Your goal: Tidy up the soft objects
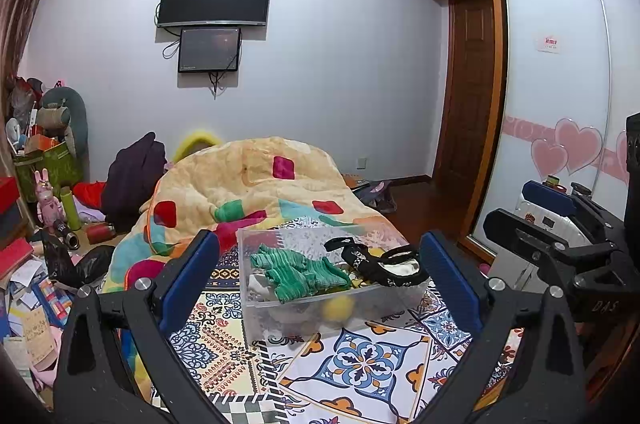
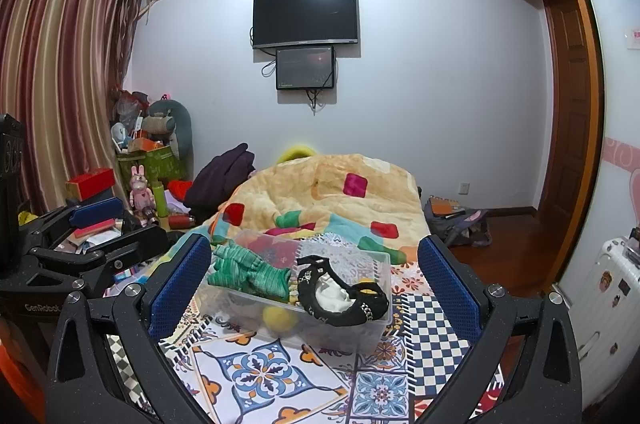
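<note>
Facing the bed (image 1: 360,376) from its near end, both tools are held side by side above the patterned sheet, and each is spread wide with nothing between its blue pads. The left tool (image 1: 320,276) and the right tool (image 2: 314,276) are each aimed at the clear plastic bin (image 1: 256,312), which rests on the sheet at twelve o'clock from both, just beyond the fingertips and apart from them. In the left wrist view the bin is seen to fill the gap between the fingers almost squarely; in the right wrist view it sits slightly toward eleven o'clock, so the left tool is judged marginally better centred, though neither is clearly nearer. The bin's long axis is laid roughly from nine to three o'clock, across the line of approach, skewed a little in the right view. Inside it a green ribbed knit (image 1: 300,274) is heaped at the nine o'clock end, a black garment with white lining (image 2: 340,290) is draped over the three o'clock end and its rim, and a yellow ball (image 1: 338,308) is seen low through the front wall. A rumpled quilt (image 2: 340,192) is piled behind the bin at twelve o'clock. With soft items already gathered in the bin, sorting is judged well along; a straight forward reach would be needed for any further handling.
</note>
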`<action>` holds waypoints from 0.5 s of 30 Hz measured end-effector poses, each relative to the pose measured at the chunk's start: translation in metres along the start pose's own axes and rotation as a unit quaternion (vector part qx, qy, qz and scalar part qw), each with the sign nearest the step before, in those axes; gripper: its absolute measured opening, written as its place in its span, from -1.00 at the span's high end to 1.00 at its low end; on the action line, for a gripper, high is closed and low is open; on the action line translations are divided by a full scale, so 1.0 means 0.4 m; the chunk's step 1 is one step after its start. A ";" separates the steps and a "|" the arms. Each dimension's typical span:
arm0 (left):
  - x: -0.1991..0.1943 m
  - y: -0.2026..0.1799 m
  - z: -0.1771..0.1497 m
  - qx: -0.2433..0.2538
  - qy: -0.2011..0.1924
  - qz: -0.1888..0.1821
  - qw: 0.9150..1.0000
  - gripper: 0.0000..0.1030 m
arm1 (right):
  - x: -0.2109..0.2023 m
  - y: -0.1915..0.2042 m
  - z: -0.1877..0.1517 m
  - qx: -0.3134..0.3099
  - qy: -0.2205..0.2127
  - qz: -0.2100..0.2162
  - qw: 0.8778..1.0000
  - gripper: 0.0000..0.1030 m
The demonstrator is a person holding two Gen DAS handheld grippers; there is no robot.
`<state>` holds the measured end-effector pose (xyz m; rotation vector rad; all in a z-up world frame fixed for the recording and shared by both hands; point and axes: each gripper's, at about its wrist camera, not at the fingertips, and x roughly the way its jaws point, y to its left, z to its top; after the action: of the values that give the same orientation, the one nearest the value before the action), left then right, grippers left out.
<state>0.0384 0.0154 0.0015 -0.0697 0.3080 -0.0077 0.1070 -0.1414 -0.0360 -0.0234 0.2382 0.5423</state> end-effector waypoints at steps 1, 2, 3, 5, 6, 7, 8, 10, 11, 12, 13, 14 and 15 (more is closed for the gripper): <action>0.000 0.000 0.000 0.000 0.000 0.000 1.000 -0.97 | 0.000 0.000 0.000 0.000 0.000 0.000 1.000 -1.00; 0.000 0.000 0.000 0.000 0.000 0.001 1.000 -0.97 | -0.001 0.000 0.001 0.000 -0.001 0.000 1.000 -1.00; 0.000 0.000 0.000 0.000 0.000 0.000 1.000 -0.97 | -0.002 -0.001 0.002 0.001 -0.001 0.000 1.000 -1.00; 0.000 -0.001 0.001 0.000 0.000 0.000 1.000 -0.97 | -0.002 -0.001 0.003 0.001 -0.001 0.001 1.000 -1.00; 0.000 -0.001 0.001 -0.001 -0.001 0.000 1.000 -0.97 | -0.002 -0.002 0.002 0.001 -0.001 0.000 1.000 -1.00; 0.000 -0.001 0.002 -0.001 -0.001 -0.001 1.000 -0.97 | -0.003 -0.001 0.004 0.001 -0.001 0.000 1.000 -1.00; 0.000 -0.001 0.002 -0.001 0.000 -0.002 1.000 -0.97 | -0.002 -0.002 0.003 0.001 -0.001 0.000 1.000 -1.00; 0.000 0.000 0.004 -0.002 0.000 -0.005 1.000 -0.97 | -0.003 -0.001 0.003 0.001 -0.001 0.001 1.000 -1.00; 0.000 0.000 0.005 -0.001 0.001 -0.007 1.000 -0.97 | -0.002 -0.001 0.003 0.001 -0.001 0.001 1.000 -1.00; 0.000 0.000 0.005 -0.001 0.001 -0.010 1.000 -0.97 | -0.001 -0.003 0.002 0.001 -0.001 0.000 1.000 -1.00; -0.001 -0.001 0.005 -0.002 0.000 -0.010 1.000 -0.97 | -0.001 -0.003 0.001 0.001 -0.001 0.001 1.000 -1.00; -0.002 -0.002 0.006 -0.001 -0.001 -0.009 1.000 -0.97 | -0.002 -0.003 0.002 0.002 -0.001 0.001 1.000 -1.00; -0.003 -0.003 0.006 -0.001 -0.003 -0.009 1.000 -0.97 | -0.002 -0.002 0.002 0.002 -0.001 0.002 1.000 -1.00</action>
<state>0.0381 0.0144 0.0042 -0.0747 0.3018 -0.0249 0.1069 -0.1425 -0.0349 -0.0191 0.2380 0.5450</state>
